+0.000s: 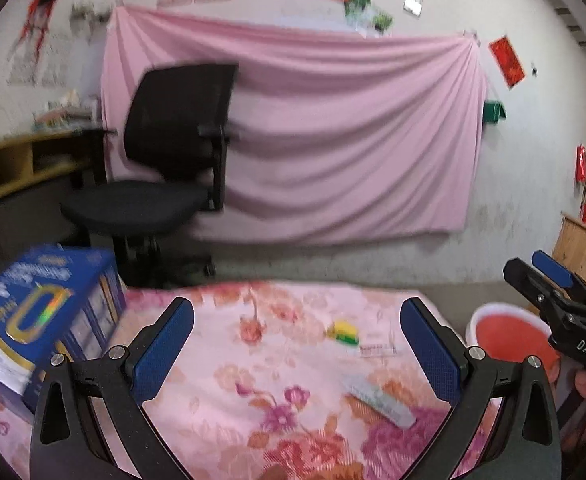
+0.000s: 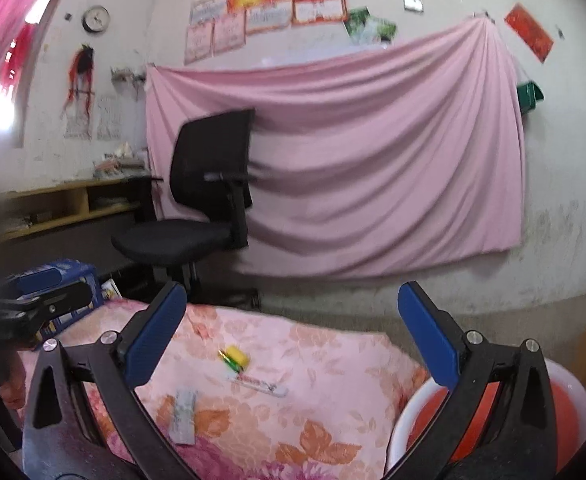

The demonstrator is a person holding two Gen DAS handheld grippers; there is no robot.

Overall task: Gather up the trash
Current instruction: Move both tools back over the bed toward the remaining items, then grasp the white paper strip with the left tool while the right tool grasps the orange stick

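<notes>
Right wrist only: wall clock (image 2: 96, 19).

I am looking into a lived-in room of a home: a pink sheet (image 2: 333, 160) hangs on a stained plaster wall under certificates (image 2: 269, 12) and a clock (image 2: 96, 19). A black office chair (image 2: 205, 200) stands by a wooden desk (image 2: 65, 204), and a floral cloth (image 2: 293, 400) covers the table.

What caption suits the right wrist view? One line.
Open right gripper above floral cloth strewn with wrappers, red bin alongside.
</notes>
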